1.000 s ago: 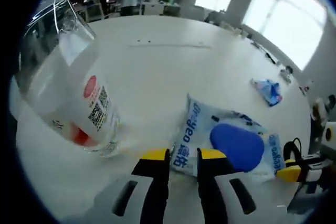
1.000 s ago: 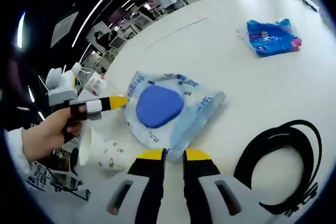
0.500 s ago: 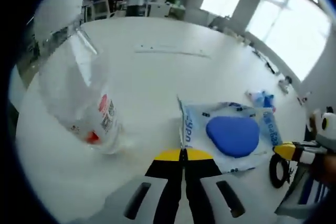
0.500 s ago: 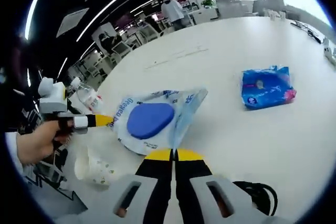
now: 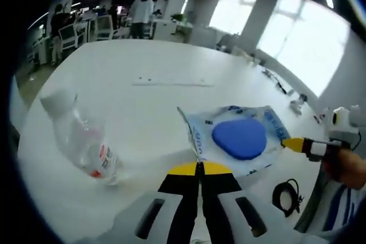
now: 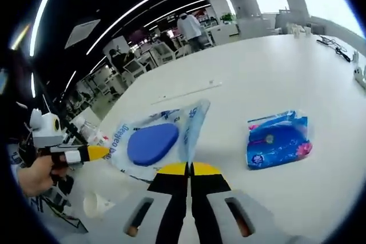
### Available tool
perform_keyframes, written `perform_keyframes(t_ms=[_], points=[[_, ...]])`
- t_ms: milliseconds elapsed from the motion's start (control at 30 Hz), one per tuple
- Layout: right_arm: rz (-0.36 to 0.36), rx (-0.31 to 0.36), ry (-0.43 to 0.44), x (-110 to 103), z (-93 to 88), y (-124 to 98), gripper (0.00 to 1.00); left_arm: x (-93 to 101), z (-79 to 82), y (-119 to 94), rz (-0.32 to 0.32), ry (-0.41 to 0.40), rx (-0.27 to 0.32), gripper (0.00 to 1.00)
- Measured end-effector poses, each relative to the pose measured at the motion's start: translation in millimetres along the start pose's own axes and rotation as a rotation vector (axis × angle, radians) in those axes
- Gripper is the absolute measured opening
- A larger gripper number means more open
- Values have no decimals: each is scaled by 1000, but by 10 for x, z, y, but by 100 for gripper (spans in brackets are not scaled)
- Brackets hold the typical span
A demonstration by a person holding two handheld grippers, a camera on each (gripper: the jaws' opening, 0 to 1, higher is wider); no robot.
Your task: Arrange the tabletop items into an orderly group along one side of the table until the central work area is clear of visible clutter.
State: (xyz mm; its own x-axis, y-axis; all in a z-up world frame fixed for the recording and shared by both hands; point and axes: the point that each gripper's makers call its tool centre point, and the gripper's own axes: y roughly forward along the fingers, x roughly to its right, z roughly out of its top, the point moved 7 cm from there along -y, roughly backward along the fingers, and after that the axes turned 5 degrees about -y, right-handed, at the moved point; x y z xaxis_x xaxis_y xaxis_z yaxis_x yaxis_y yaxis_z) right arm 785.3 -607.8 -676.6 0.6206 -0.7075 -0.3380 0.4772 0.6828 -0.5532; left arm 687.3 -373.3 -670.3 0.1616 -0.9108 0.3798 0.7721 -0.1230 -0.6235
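Two grippers, each pinched shut on an opposite edge of the same wet-wipe pack. The left gripper has its jaws together on the pack's near edge; the right gripper is clamped on the edge nearest it, the pack's blue lid facing up. The pack looks lifted just off the desk, slung between the two tools.

Other items:
- clear plastic bottle, lying tilted near the desk's edge beside the left gripper
- blue tissue packet, out toward the desk's middle
- black cable coil, by the edge near the right gripper's hand
- paper cup, at the edge below the pack

Risks, judged:
- Thin film edges; if the hands pull apart or move out of step, an edge may slip free or tear.
- A low carry could sweep the bottle, which would likely roll off the edge.
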Motion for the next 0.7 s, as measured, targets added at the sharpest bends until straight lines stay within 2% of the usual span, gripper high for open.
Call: perform_keyframes(t_ms=[167,400,700], points=[[0,-8,-9,49,4,64,0,59,10,10,14,10,4,0],[-1,-26,-8,123,-43,126,0,44,20,127,31,17,-13,0],[2,-65,18,312,-159,311,0,0,-101,363,59,17,-58,0]])
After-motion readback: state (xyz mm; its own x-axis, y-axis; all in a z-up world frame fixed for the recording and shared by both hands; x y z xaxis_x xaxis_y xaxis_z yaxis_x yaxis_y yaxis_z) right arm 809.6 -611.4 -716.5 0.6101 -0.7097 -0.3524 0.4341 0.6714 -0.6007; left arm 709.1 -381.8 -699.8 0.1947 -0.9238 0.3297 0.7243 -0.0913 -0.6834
